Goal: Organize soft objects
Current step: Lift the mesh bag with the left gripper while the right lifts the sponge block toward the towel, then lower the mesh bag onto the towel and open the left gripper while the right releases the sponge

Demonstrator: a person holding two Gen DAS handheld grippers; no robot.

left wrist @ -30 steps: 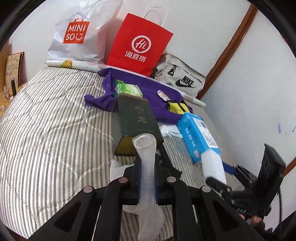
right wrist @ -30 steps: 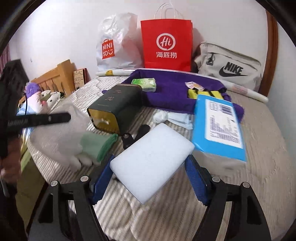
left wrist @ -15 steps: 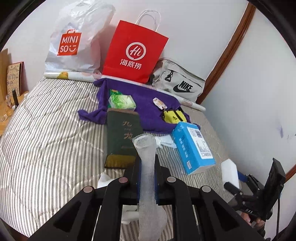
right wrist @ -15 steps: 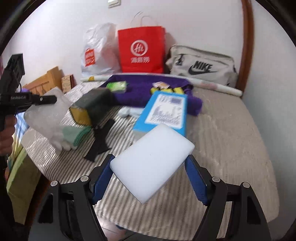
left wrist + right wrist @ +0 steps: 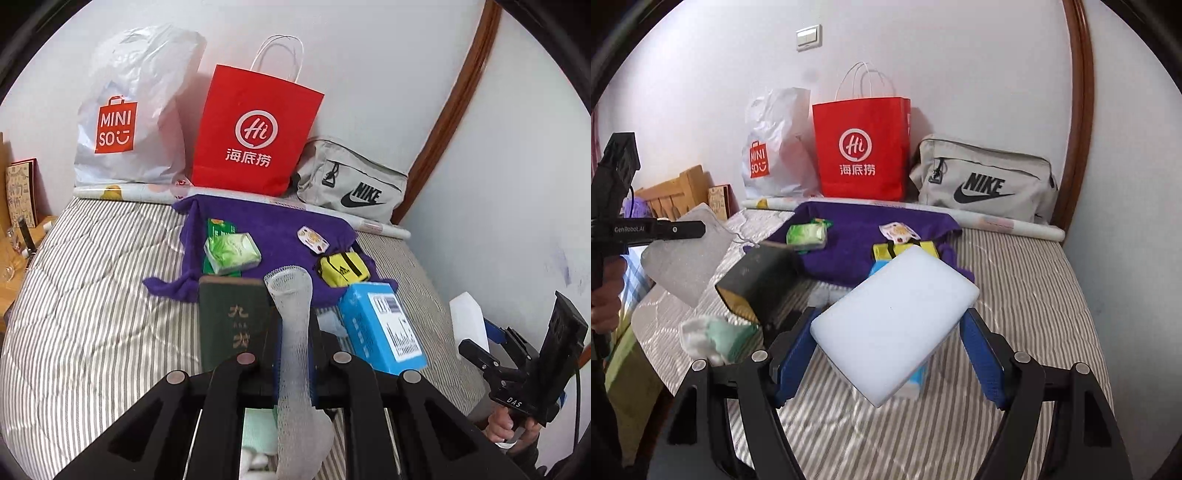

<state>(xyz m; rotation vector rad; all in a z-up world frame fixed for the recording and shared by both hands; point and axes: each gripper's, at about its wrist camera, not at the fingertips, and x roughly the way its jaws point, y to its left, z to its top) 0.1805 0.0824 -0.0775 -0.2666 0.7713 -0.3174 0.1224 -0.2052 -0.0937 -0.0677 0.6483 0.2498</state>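
My left gripper (image 5: 293,350) is shut on a white foam mesh sleeve (image 5: 291,317), held above the striped bed; it shows at the left of the right wrist view (image 5: 683,254). My right gripper (image 5: 890,328) is shut on a white sponge block (image 5: 894,325), held above the bed; the block shows at the right of the left wrist view (image 5: 468,317). A purple cloth (image 5: 273,229) lies at the back with a green tissue pack (image 5: 232,254), a small patterned packet (image 5: 313,239) and a yellow pouch (image 5: 344,269) on it. A green-white glove (image 5: 716,338) lies near the bed's front edge.
A dark green tin box (image 5: 232,325) and a blue box (image 5: 384,328) lie on the bed in front of the cloth. A Miniso bag (image 5: 129,110), a red paper bag (image 5: 255,133) and a Nike bag (image 5: 351,184) stand against the wall. A wooden headboard (image 5: 672,192) is at left.
Both grippers have pulled back and risen with their loads. The right gripper has swung away from the blue box and turned back toward the middle of the bed.
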